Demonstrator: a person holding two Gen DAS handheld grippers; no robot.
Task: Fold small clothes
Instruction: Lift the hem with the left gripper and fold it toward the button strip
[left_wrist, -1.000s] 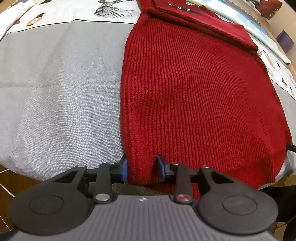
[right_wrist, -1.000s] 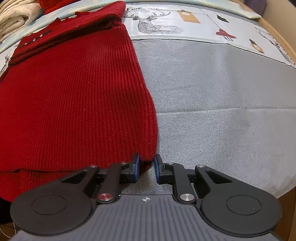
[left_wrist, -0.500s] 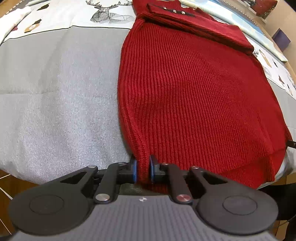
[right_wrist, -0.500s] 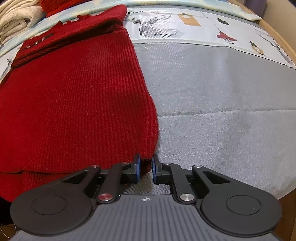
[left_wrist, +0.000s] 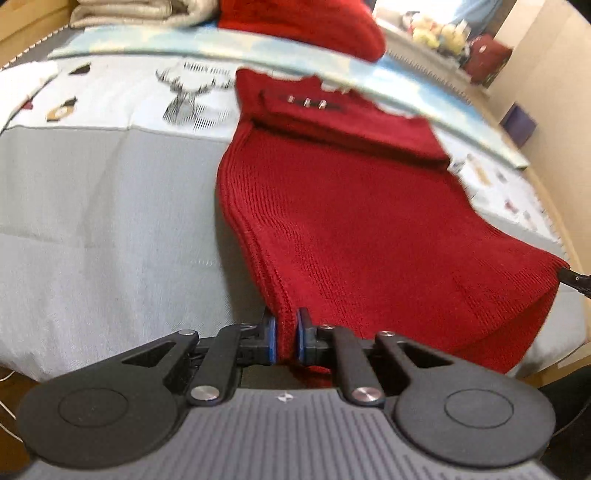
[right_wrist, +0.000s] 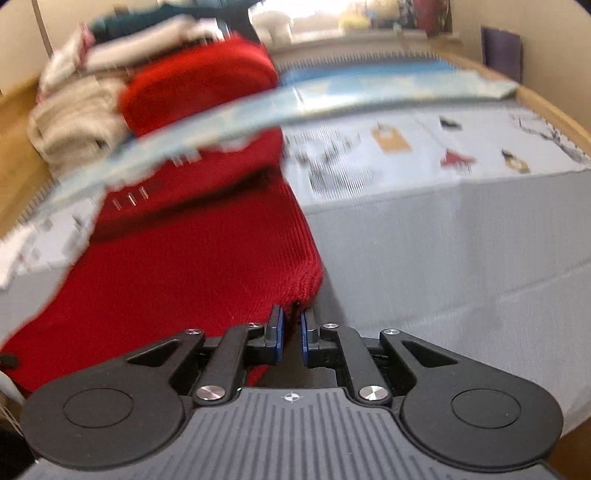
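A red knit sweater (left_wrist: 351, 221) lies on the grey bed cover (left_wrist: 110, 206), its buttoned top part (left_wrist: 306, 103) folded at the far end. My left gripper (left_wrist: 283, 338) is shut on the near left hem corner and holds it off the cover. In the right wrist view the same sweater (right_wrist: 192, 266) stretches away to the left. My right gripper (right_wrist: 291, 332) has the near right hem corner between its blue pads, its jaws still closing, and that corner is raised too. The lifted hem sags between both grippers.
A pile of folded clothes, pale (right_wrist: 74, 122) and red (right_wrist: 199, 85), sits at the far end beyond a light blue printed cloth (right_wrist: 369, 96). The grey cover (right_wrist: 461, 258) spreads to the right. A wooden edge (right_wrist: 554, 110) borders the bed.
Both grippers closed on the hem corners and rose, lifting the near edge of the sweater. The views tilted up, so the far pile of clothes came into sight.
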